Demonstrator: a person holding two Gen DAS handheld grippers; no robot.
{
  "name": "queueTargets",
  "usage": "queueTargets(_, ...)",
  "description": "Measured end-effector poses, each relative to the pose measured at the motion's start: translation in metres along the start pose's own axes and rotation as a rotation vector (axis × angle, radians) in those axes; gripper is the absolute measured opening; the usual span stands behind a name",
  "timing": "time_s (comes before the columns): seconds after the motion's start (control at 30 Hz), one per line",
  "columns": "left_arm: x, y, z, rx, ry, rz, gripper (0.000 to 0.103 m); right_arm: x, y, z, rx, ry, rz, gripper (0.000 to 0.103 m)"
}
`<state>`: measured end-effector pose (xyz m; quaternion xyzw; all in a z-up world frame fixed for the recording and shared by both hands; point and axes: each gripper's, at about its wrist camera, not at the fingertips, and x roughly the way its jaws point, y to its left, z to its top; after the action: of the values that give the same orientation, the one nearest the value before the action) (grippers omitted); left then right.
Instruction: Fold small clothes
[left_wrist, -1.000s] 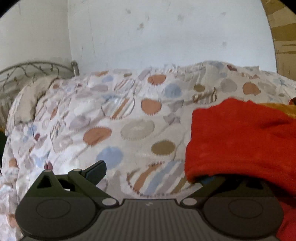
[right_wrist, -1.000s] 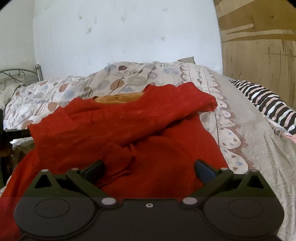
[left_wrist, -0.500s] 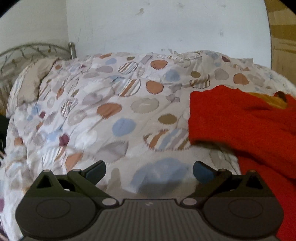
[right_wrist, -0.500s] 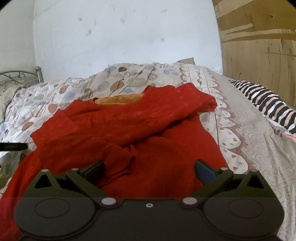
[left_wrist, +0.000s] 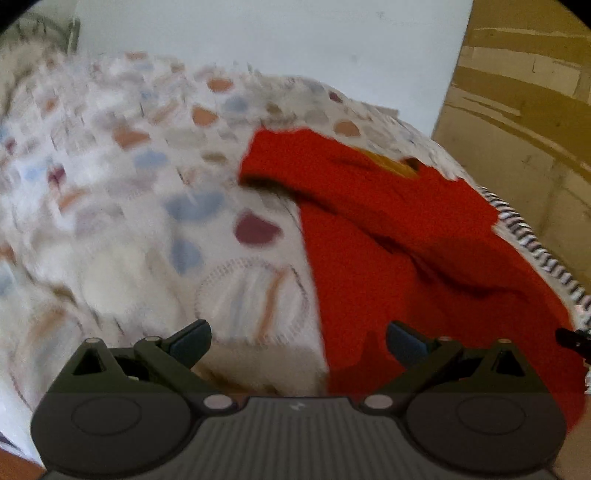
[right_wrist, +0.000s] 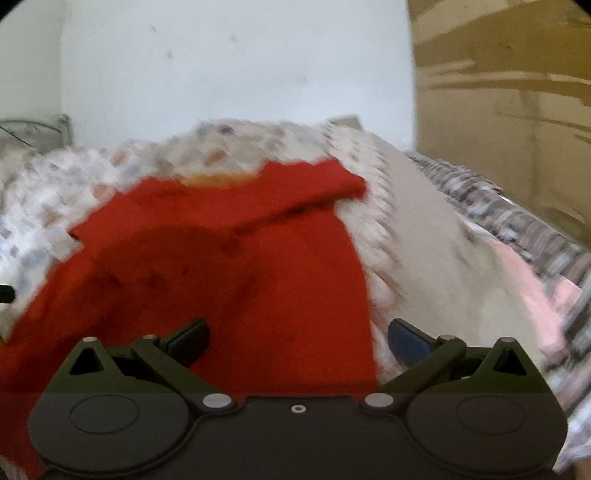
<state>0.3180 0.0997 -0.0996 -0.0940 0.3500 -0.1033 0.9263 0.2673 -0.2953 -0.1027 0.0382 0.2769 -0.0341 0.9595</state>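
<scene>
A red garment (left_wrist: 399, 236) lies partly folded on the patterned bed cover (left_wrist: 129, 206), with an orange lining (left_wrist: 388, 164) showing at its far edge. My left gripper (left_wrist: 297, 341) is open and empty, low over the garment's left edge. In the right wrist view the red garment (right_wrist: 229, 258) fills the middle. My right gripper (right_wrist: 297, 339) is open and empty above the garment's near right edge. Both views are blurred by motion.
A striped cloth (right_wrist: 517, 221) lies at the bed's right side by a wooden panel (right_wrist: 517, 92). A metal bed frame (right_wrist: 33, 127) stands at the far left against a white wall (right_wrist: 221, 66). The right gripper's tip (left_wrist: 572, 341) shows at the left view's right edge.
My left gripper let go of the garment's left part and pulled back and turned right. My right gripper shifted right along the garment's near edge. The folded-over sleeve stays put.
</scene>
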Motion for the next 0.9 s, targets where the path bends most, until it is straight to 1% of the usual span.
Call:
queueTargets(0.03, 0.000, -0.001, -0.004, -0.012, 0.026, -0.004, 0.103, -0.006, -0.006, -0.003, 0.033, 0.005, 0.003, 0.103)
queueTargets(0.1, -0.005, -0.005, -0.009, 0.002, 0.055, 0.019, 0.103, -0.018, -0.014, -0.008, 0.082, 0.030, -0.017, 0.103)
queueTargets(0.17, -0.018, -0.009, -0.014, 0.037, 0.038, 0.039, 0.103, -0.029, -0.020, -0.014, 0.097, 0.046, -0.040, 0.103)
queueTargets(0.23, -0.026, -0.011, -0.020, 0.074, 0.044, 0.062, 0.103, -0.040, -0.025, -0.020, 0.077, 0.055, -0.054, 0.103)
queueTargets(0.33, -0.030, -0.013, -0.031, 0.120, 0.107, 0.129, 0.103, -0.056, -0.027, -0.030, 0.006, 0.079, -0.093, 0.103)
queueTargets(0.4, -0.032, -0.014, -0.037, 0.129, 0.143, 0.162, 0.103, -0.066, -0.027, -0.036, -0.036, 0.089, -0.103, 0.103)
queueTargets(0.47, -0.039, -0.014, -0.042, 0.113, 0.142, 0.160, 0.103, -0.076, -0.026, -0.042, -0.085, 0.091, -0.097, 0.103)
queueTargets(0.6, -0.055, -0.019, -0.045, 0.104, 0.115, 0.155, 0.103, -0.090, -0.014, -0.055, -0.238, 0.081, -0.083, 0.103)
queueTargets(0.73, -0.067, -0.026, -0.046, 0.118, 0.098, 0.166, 0.103, -0.089, 0.007, -0.074, -0.473, 0.072, -0.099, 0.103)
queueTargets(0.77, -0.069, -0.027, -0.045, 0.115, 0.097, 0.169, 0.103, -0.085, 0.014, -0.081, -0.548, 0.065, -0.112, 0.102)
queueTargets(0.83, -0.071, -0.027, -0.045, 0.108, 0.095, 0.169, 0.103, -0.079, 0.024, -0.091, -0.656, 0.052, -0.140, 0.102)
queueTargets(0.9, -0.074, -0.027, -0.045, 0.098, 0.093, 0.170, 0.103, -0.071, 0.035, -0.100, -0.782, 0.023, -0.196, 0.102)
